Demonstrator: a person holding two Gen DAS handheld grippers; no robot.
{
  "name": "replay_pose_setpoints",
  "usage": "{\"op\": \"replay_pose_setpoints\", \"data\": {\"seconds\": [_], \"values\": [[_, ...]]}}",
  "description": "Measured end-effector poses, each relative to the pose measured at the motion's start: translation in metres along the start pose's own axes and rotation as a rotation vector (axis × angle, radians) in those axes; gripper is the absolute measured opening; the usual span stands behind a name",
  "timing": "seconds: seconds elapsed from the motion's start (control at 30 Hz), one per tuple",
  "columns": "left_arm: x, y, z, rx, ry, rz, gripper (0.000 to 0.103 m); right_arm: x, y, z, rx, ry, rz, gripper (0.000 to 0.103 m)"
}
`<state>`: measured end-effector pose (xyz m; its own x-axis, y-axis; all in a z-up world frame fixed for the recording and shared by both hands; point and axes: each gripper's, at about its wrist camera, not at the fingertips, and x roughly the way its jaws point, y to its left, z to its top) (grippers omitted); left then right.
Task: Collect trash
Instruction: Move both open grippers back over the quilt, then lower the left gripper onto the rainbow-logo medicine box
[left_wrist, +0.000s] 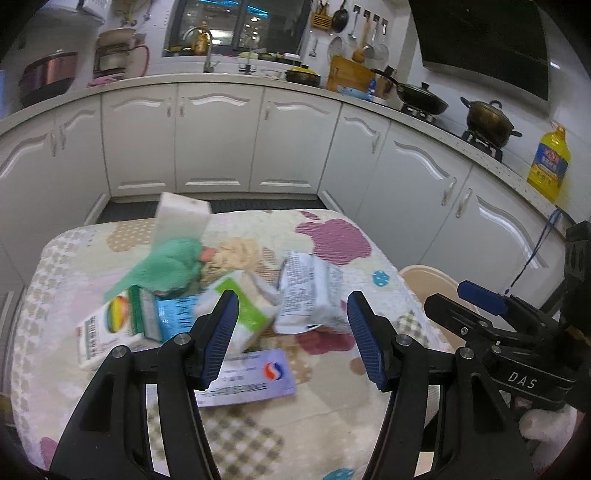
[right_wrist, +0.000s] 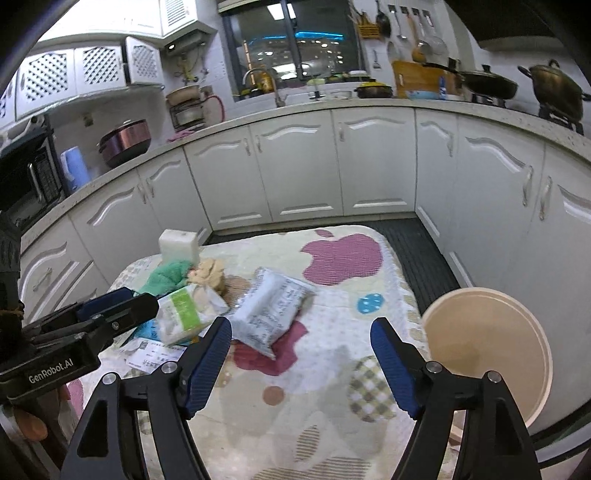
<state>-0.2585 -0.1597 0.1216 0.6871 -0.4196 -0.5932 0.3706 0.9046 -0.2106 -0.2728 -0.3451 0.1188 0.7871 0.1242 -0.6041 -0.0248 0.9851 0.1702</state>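
At nine o'clock on the table (left_wrist: 332, 424): a box (left_wrist: 107, 332) with a rainbow ball on it, lying flat. Just above it, at eleven o'clock, a green cloth (left_wrist: 166, 266), with a white box (left_wrist: 183, 216) standing behind it. Near the middle, a green-and-white pack (left_wrist: 243, 306) leaning on a blue-and-white one (left_wrist: 177, 314). Just right of those, a grey bag (left_wrist: 310, 291) covered in small print, lying on the cloth cover. Below the pile, at six o'clock, a flat card (left_wrist: 255, 376) with a red-and-blue mark.

Left gripper (left_wrist: 293, 334) up over the pile, jaws apart, nothing between them. Blue pads bare.

Right gripper (right_wrist: 301, 363) jaws wide apart too, nothing held. Only the cover with its apple shapes seen between them. Grey bag at eleven o'clock from it, near the left pad, not touching.

At three o'clock, just off the table edge, a round tan bin (right_wrist: 487, 347), nothing seen inside.
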Motion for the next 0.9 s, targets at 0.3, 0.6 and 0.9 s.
{"op": "replay_pose_setpoints", "data": {"seconds": [0.3, 0.6, 0.9], "values": [[-0.018, 0.053, -0.012, -0.072, 0.013, 0.006, 0.062, 0.015, 0.031, -0.001, -0.052, 0.030, 0.045, 0.077], [-0.028, 0.121, -0.034, -0.156, 0.073, -0.021, 0.069, 0.030, 0.047, -0.005, -0.071, 0.065, 0.084, 0.077], [-0.019, 0.150, -0.036, -0.029, 0.080, -0.005, 0.073, 0.040, 0.059, -0.008, -0.098, 0.092, 0.100, 0.077]]}}
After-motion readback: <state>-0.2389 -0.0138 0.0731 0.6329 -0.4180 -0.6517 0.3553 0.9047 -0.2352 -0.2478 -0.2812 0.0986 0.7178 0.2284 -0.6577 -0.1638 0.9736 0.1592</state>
